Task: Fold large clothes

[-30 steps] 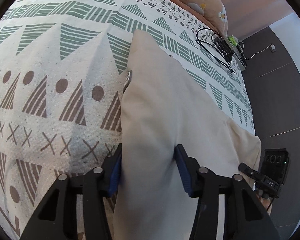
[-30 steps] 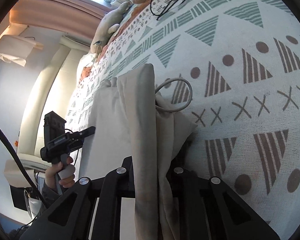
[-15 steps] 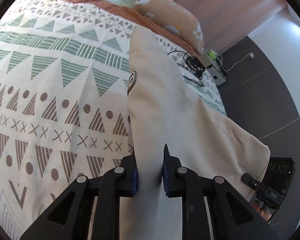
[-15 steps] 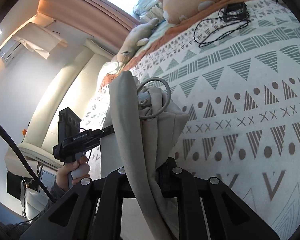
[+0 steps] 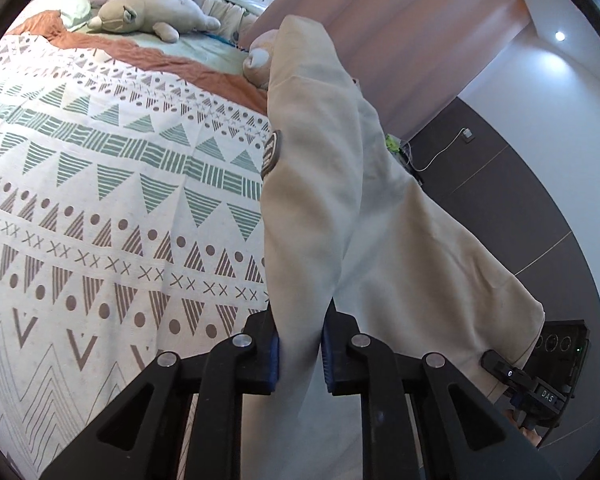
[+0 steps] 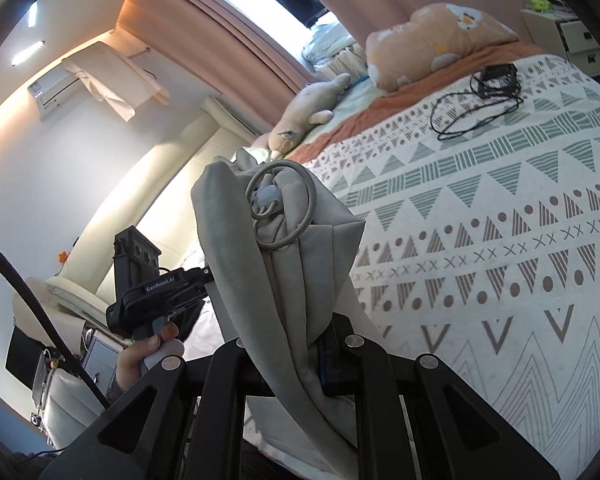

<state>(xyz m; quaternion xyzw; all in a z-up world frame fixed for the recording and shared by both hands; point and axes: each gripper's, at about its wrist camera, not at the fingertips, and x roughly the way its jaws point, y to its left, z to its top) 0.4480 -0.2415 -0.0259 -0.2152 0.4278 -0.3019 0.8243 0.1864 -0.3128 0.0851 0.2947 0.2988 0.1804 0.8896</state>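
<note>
While both grippers clamp the large beige cotton garment (image 5: 316, 184) above the patterned white bedspread (image 5: 100, 208), left gripper (image 5: 300, 350) and right gripper (image 6: 296, 354) seem mid-lift; next, lay it flat, though its lower hem is hidden.

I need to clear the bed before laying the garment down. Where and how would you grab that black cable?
Probably grip the cable at its bundled end by the black adapter, coming straight down from above. It lies flat on the bedspread in loose loops; the bundle gives the jaws the most to close on, and a thin single strand may slip.
</note>
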